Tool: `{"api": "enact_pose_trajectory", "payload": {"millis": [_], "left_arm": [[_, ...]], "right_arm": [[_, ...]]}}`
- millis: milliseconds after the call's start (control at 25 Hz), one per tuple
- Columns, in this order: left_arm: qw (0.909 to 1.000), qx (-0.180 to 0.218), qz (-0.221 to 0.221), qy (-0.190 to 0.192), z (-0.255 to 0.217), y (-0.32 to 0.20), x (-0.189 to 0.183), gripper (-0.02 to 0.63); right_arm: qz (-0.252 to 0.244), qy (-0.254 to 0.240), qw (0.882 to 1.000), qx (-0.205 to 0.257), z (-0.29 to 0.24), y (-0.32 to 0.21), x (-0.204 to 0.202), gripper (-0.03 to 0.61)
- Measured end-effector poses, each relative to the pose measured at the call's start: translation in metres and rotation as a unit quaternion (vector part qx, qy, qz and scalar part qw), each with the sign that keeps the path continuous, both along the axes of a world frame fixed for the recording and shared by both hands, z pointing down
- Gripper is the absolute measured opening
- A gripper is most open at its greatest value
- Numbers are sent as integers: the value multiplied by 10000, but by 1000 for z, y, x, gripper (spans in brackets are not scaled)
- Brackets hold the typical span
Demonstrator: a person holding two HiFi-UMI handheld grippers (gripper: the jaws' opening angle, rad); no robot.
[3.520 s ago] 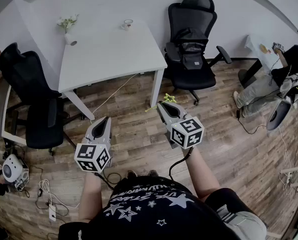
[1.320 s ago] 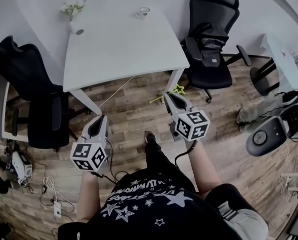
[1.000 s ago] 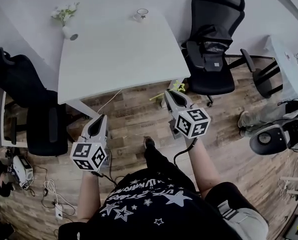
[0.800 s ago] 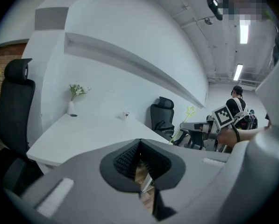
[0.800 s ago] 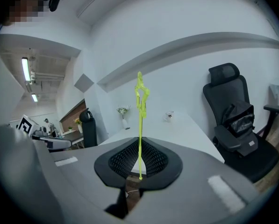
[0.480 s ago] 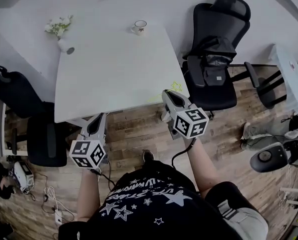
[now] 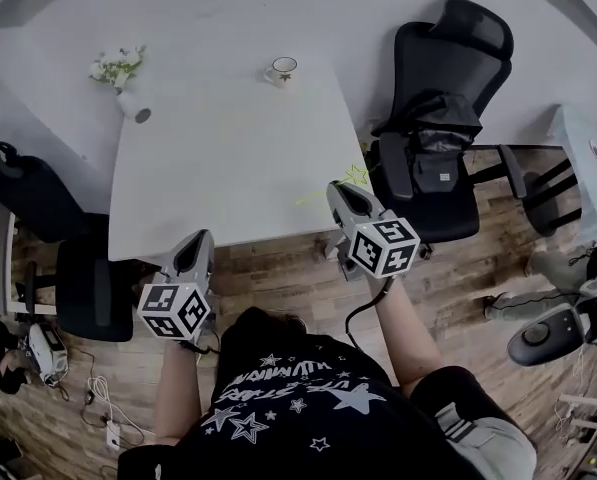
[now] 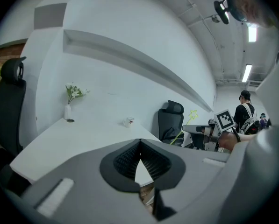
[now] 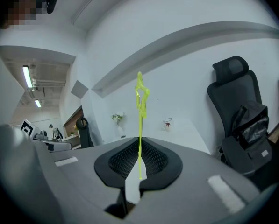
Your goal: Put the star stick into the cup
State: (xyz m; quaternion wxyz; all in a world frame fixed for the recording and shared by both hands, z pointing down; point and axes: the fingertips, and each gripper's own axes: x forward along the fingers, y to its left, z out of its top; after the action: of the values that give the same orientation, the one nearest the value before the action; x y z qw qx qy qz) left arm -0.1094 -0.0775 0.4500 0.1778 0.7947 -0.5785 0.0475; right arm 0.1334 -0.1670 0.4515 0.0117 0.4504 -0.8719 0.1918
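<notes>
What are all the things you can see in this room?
table: one, white, in front of the person
cup: one, white, far edge of the table
vase of flowers: one, white, table's far left corner
star stick: one, yellow-green, by the table's right edge
office chair: one, black, right of the table
second chair: one, black, left of the table
left gripper: one, grey, shut, empty
right gripper: one, grey, shut on the star stick

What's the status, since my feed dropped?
Right gripper shut on star stick. Left gripper shut, empty. Cup at table's far edge, not yet reached.
</notes>
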Motion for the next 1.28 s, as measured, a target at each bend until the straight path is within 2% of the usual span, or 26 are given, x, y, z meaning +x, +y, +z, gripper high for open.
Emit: {"api": "enact_pose_trajectory", "payload": {"millis": [320, 520, 720, 1280], "left_arm": [[10000, 75, -56, 7, 0, -40, -10, 3], [9998, 172, 127, 21, -3, -80, -7, 3], [9997, 142, 198, 101, 0, -128, -13, 3], [9992, 219, 311, 146, -19, -256, -46, 3]], "right_arm": [[232, -200, 9995, 86, -8, -32, -4, 34], [379, -205, 9989, 183, -14, -63, 0, 34], [583, -139, 9979, 258, -23, -112, 4, 34], [675, 69, 9965, 480, -50, -253, -24, 32]]}}
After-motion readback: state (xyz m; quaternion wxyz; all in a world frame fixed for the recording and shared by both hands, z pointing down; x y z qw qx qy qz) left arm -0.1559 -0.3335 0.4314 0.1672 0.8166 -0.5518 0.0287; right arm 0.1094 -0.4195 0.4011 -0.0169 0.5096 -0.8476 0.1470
